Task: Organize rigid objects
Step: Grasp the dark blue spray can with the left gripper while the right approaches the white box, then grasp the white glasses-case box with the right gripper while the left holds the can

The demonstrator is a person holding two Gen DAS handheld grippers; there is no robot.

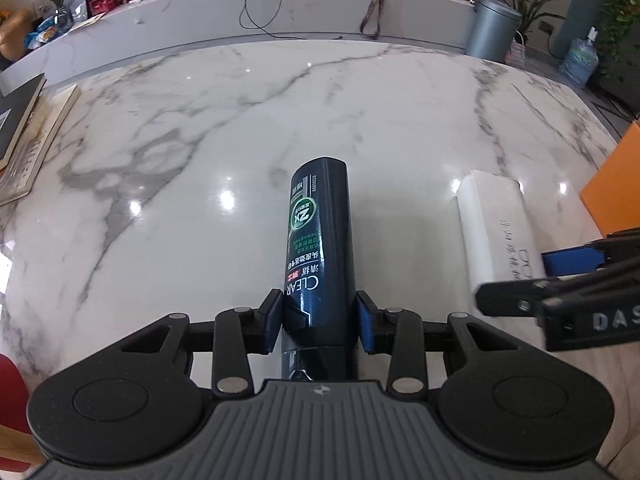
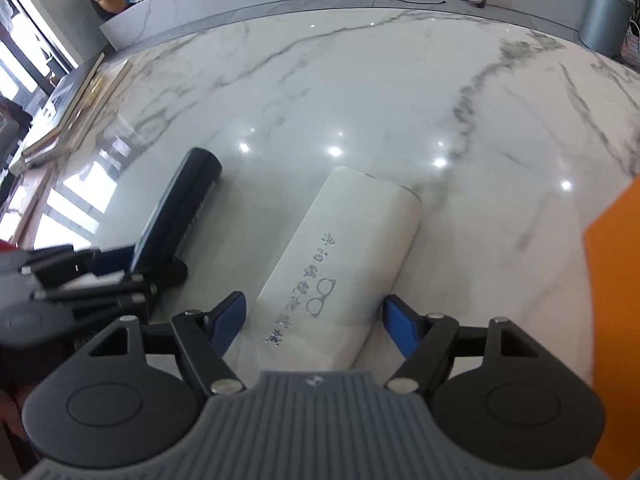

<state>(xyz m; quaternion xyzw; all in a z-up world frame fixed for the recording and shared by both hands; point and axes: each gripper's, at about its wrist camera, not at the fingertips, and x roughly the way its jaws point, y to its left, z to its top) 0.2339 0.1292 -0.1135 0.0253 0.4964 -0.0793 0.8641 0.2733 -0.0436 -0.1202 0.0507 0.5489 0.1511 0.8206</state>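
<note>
A dark CLEAR shampoo bottle [image 1: 318, 248] lies on its side, its length running from near to far. To its right, just beside it, a white glasses case [image 2: 344, 264] with printed lettering and a spectacles logo lies flat, roughly parallel.

A dark navy bottle [image 1: 320, 240] with green-and-white print and a white case [image 2: 340, 264] lie on grey-veined white marble [image 1: 240, 120].

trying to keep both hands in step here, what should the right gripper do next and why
Probably close the right gripper. Its blue pads straddle the white glasses case with a gap on each side, and the case lies flat on the marble table. The left gripper already clamps the dark shampoo bottle.
</note>
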